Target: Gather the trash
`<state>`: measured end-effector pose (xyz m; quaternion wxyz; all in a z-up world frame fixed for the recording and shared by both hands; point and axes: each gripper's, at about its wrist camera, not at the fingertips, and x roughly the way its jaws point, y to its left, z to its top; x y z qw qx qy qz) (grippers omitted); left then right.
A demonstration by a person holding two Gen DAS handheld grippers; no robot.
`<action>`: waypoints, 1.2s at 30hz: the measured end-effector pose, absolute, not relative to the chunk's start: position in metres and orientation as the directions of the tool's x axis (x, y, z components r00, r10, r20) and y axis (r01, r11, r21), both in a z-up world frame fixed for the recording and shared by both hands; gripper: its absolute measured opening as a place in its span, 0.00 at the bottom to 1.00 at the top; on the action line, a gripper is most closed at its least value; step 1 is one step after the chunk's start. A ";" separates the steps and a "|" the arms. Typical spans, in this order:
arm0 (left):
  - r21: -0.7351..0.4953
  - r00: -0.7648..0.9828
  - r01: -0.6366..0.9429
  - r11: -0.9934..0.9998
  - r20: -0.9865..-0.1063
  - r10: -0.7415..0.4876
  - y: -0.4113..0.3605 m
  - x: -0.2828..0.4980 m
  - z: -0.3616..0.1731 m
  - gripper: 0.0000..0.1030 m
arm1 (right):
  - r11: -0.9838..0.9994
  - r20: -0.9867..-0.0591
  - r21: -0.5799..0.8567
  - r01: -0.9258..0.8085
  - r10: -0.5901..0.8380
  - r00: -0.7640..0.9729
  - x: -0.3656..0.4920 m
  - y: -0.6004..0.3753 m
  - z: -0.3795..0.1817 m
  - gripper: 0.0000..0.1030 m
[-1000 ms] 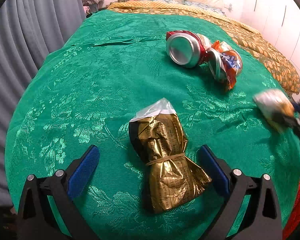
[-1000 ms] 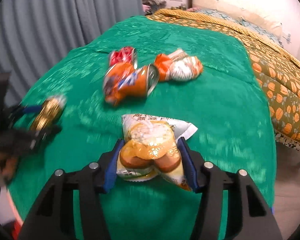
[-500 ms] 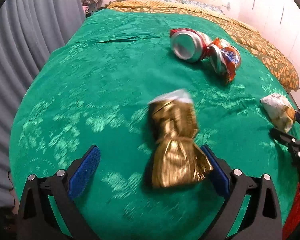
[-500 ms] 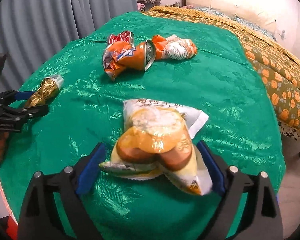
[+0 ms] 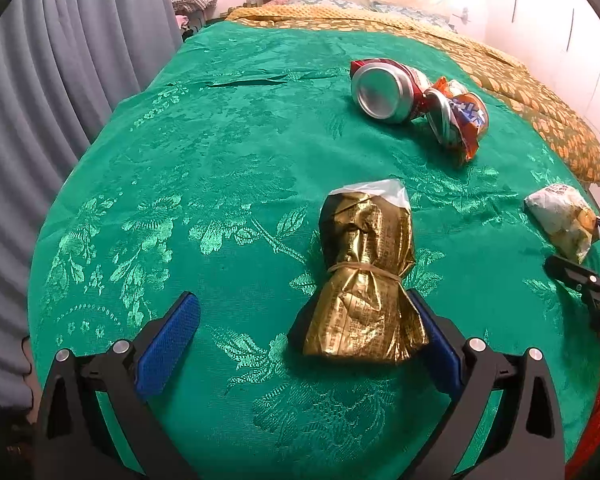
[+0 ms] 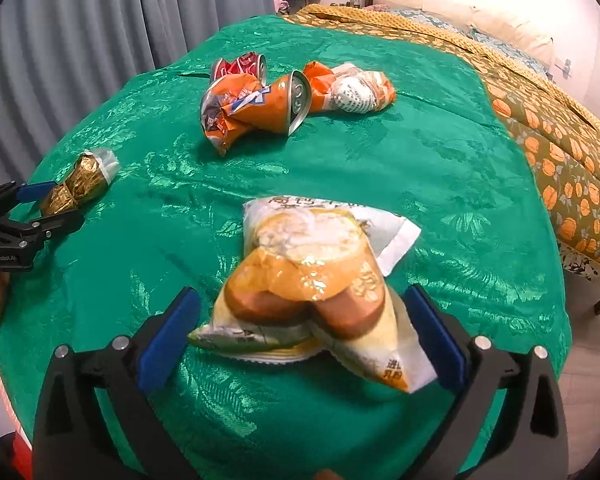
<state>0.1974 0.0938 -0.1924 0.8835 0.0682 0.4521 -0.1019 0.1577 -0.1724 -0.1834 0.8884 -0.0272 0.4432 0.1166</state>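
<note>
While both sets of jaws stand wide apart, each frames a piece of trash lying on the green floral brocade cloth that covers the bed. From the left wrist view, the left gripper has its blue-padded fingers spread well open around the crumpled gold foil wrapper tied at its waist with a band; the wrapper lies nearer the right finger, whose pad sits just beside or against its flared lower end, while the left finger stands well clear of it. From the right wrist view, the right gripper is likewise spread wide around the puffy yellow-and-white plastic snack bag, which sits between the two blue pads, though contact with either cannot be told. Farther back on the cloth lies a cluster of other trash: a crushed red aluminium can on its side, touching a crushed orange soda can, and just beside that a crumpled orange-and-white packet. Along the far side of the bed runs a mustard quilt with orange pumpkin print, and grey pleated curtains hang on the other side.
</note>
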 end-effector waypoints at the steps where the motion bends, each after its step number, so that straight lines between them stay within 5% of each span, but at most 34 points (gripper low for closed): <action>1: 0.028 0.570 0.242 0.970 -0.813 -0.119 0.094 0.197 -0.192 0.96 | 0.972 -0.793 0.054 -0.231 0.182 0.582 0.158 -0.173 -0.183 0.95; 29: 0.015 0.566 0.244 0.970 -0.814 -0.130 0.094 0.201 -0.192 0.95 | 0.972 -0.792 0.055 -0.230 0.183 0.582 0.157 -0.173 -0.183 0.95; 36: -0.014 0.550 0.277 0.961 -0.818 -0.170 0.096 0.197 -0.189 0.95 | 0.956 -0.768 0.203 -0.210 0.289 0.571 0.146 -0.201 -0.165 0.95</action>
